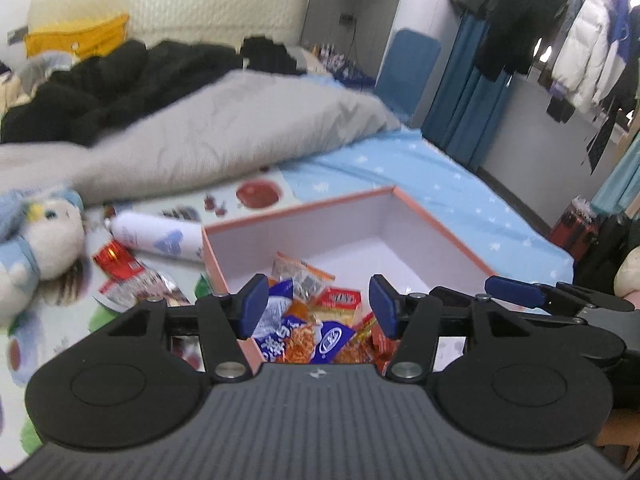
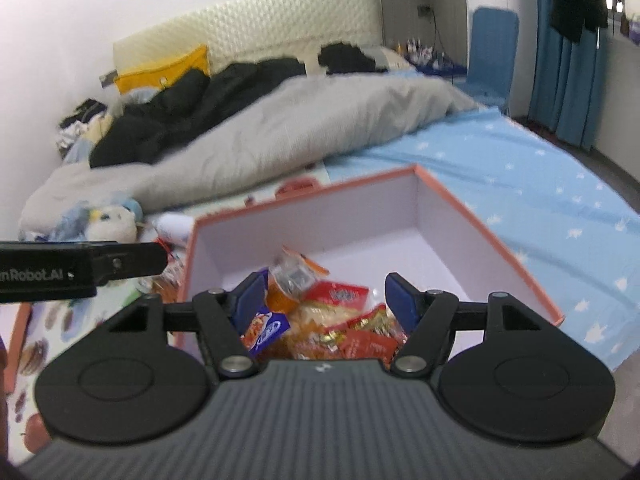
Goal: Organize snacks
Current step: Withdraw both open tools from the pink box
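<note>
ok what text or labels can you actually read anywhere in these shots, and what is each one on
"nRobot.AI": white letters on the side of the left tool, seen in the right wrist view; the start is cut off at the picture's edge.
Snack packets in the pink box: printing too blurred to read.
Red packet and white tube on the mat: unreadable.

The box [image 2: 500, 236] far half is bare; snack packets [image 2: 332, 320] fill its near corner, and its walls block level approach.
</note>
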A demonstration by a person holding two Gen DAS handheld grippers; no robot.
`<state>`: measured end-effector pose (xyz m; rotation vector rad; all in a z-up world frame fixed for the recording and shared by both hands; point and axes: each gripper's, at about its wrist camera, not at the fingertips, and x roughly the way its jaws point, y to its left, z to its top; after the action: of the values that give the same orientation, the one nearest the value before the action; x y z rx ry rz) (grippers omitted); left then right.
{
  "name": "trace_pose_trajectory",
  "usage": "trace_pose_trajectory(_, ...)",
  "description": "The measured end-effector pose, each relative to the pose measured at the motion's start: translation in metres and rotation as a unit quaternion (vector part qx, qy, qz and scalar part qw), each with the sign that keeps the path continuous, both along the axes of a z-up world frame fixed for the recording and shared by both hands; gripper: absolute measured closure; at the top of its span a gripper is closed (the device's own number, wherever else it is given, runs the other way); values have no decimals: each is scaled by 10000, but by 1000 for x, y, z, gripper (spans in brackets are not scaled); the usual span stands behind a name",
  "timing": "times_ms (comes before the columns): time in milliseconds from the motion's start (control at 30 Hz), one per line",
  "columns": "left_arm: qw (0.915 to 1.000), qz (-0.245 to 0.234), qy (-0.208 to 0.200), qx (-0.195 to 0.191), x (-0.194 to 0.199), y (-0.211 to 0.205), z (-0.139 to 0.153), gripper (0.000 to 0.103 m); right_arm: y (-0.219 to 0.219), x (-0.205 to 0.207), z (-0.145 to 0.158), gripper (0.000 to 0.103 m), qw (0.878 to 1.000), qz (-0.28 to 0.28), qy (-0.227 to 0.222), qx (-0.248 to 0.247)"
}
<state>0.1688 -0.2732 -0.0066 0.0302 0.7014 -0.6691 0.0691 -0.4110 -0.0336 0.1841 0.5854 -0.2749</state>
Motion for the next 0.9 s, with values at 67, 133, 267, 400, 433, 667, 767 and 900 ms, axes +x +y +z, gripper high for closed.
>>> trace_pose_trajectory(67, 9999, 11, -133, -84, -9, 11, 13, 41, 7, -6, 11, 34, 9999, 32, -129, -46)
trace_pose_trajectory(133, 9995, 19, -266, -168, -19, 23, 26, 41, 16, -12, 20, 34, 9997, 60, -250, -60)
trace_pose_trajectory(267, 9986, 61, -472, -222, -35, 47, 43, 41, 34, -23, 38, 34, 9987, 132, -480, -97)
trace_pose_trajectory(400, 9975, 171, -630, -274, -48, 75, 55, 41, 54, -31, 50, 34, 9974, 230, -671, -146)
trace_pose_trajectory(433, 9972, 213, -662, -285, -51, 83, 57, 41, 59, -32, 52, 34, 9970, 261, -713, -152)
trace_pose_trajectory(667, 9955, 460, -770, -313, -72, 136, 65, 41, 99, -39, 58, 34, 9942, 548, -914, -131)
trace_pose_trajectory(767, 9949, 569, -782, -304, -81, 159, 64, 41, 117, -43, 55, 34, 9934, 664, -928, -146)
trace_pose_trajectory(900, 9943, 698, -760, -283, -93, 182, 59, 41, 135, -48, 47, 34, 9930, 801, -856, -117)
